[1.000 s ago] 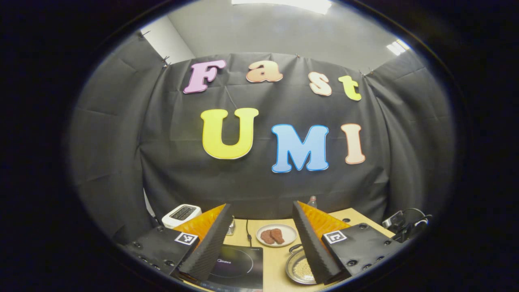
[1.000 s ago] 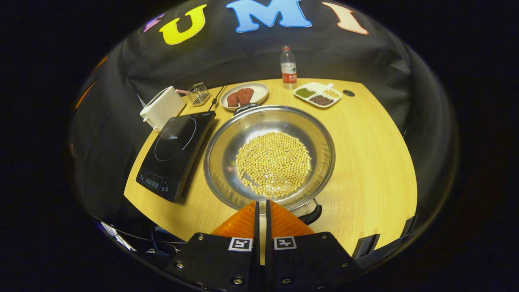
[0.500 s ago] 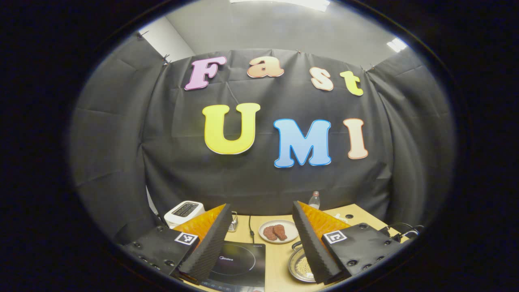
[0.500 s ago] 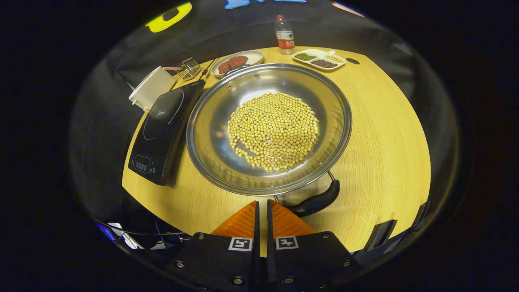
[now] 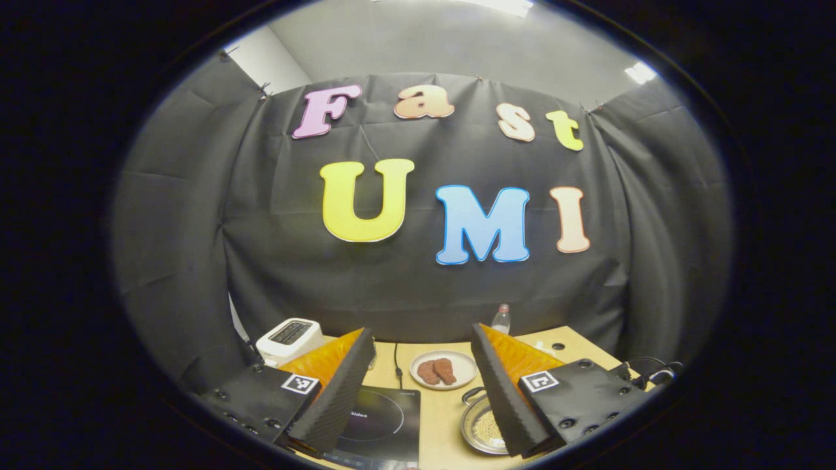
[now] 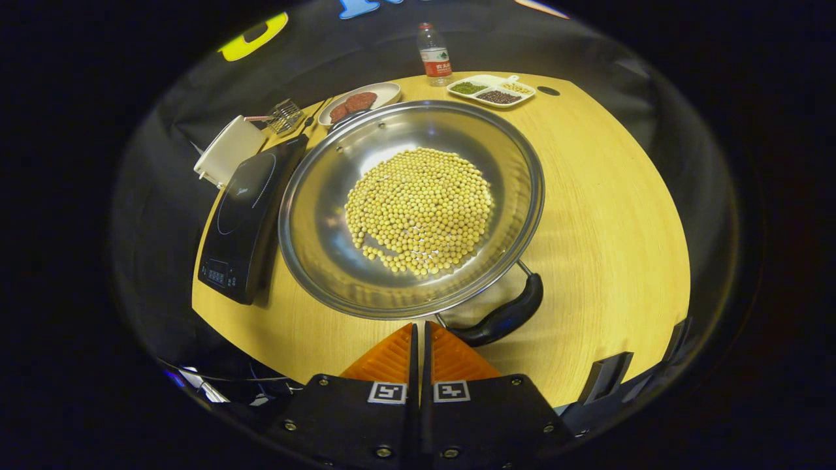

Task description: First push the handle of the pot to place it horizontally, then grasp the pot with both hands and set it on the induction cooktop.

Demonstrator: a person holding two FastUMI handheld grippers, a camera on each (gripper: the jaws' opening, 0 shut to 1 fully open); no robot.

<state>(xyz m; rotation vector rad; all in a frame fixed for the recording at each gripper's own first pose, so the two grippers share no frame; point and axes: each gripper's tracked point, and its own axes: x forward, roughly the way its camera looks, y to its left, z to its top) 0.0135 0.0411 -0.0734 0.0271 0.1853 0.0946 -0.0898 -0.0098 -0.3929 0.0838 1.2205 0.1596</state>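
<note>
1. Pot [image 6: 411, 209]: wide shiny steel pan, centre of the right gripper view, sitting on the wooden table [image 6: 607, 215]. In the left gripper view it is small at bottom centre-right, partly behind that gripper's right finger.
2. Soybeans [image 6: 419, 209] lie in a round pile in the middle of the pot.
3. Near handle [image 6: 503, 318]: dark loop at the pot's lower-right rim, low centre of frame, just right of the right gripper's fingertips. Cannot tell if they touch.
4. Far handle [image 6: 349, 117] pokes out at the pot's upper-left rim, next to the plate.
5. Right gripper [image 6: 420, 326]: bottom centre, fingers pressed together with only a thin slit, nothing between them.
6. Induction cooktop [image 6: 245, 215]: dark slab left of the pot, close beside it, pot not on it.
7. Left gripper [image 5: 421, 343]: bottom of the left gripper view, fingers spread wide, holding nothing, raised above the table and facing the booth wall.
8. Toaster [image 6: 225, 149]: white box, upper left, behind the cooktop.
9. Small wire basket [image 6: 284, 116] just right of the toaster.
10. Plate [image 6: 385, 91] with brown meat pieces [image 6: 353, 104], top centre-left behind the pot.
11. Water bottle [image 6: 432, 49] upright at top centre, at the table's far edge.
12. Divided tray [image 6: 493, 91] of green, dark and pale grains, right of the bottle.
</note>
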